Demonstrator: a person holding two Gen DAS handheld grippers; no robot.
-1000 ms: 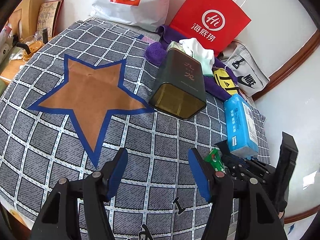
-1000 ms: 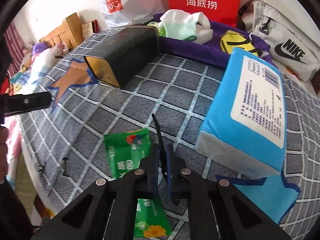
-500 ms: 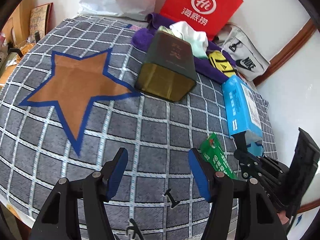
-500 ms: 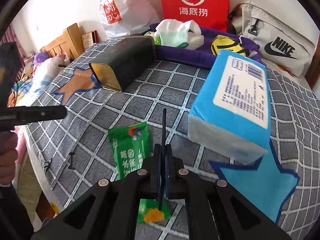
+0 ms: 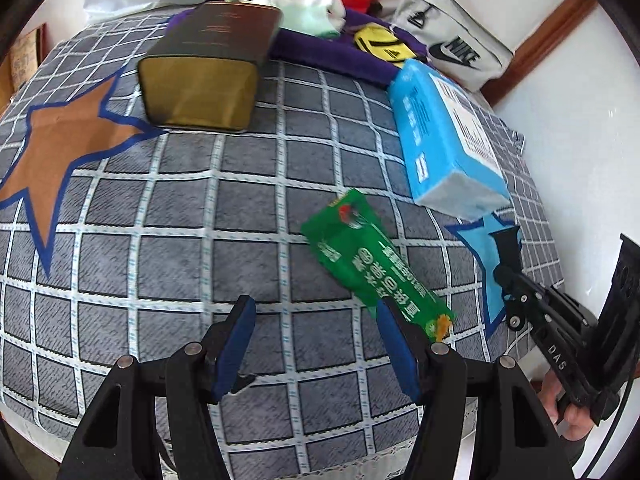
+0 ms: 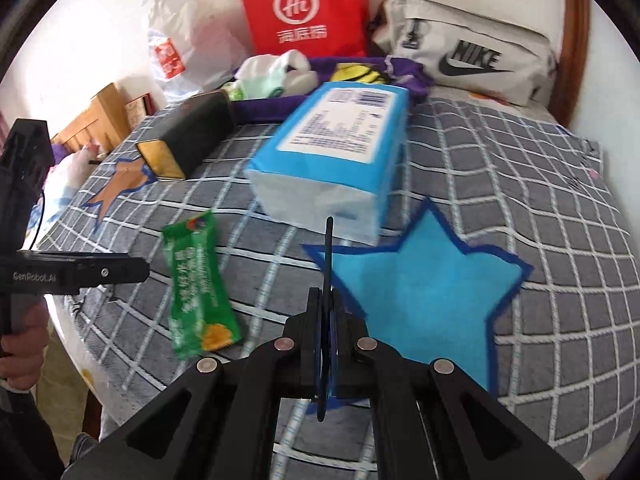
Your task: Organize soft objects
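Fingers of the left gripper stand about half open with nothing between them, above the grey checked bed cover. Its right finger tip is just beside the lower end of the green packet, which lies flat at about 1 o'clock from that gripper. Fingers of the right gripper are pressed fully together and hold nothing; they hang over the edge of the blue star patch. From this gripper the green packet lies at 9 o'clock, and the blue tissue pack at 12 o'clock, near the fingertips. A dark tin box lies on its side at 10 o'clock, well apart from the packet.
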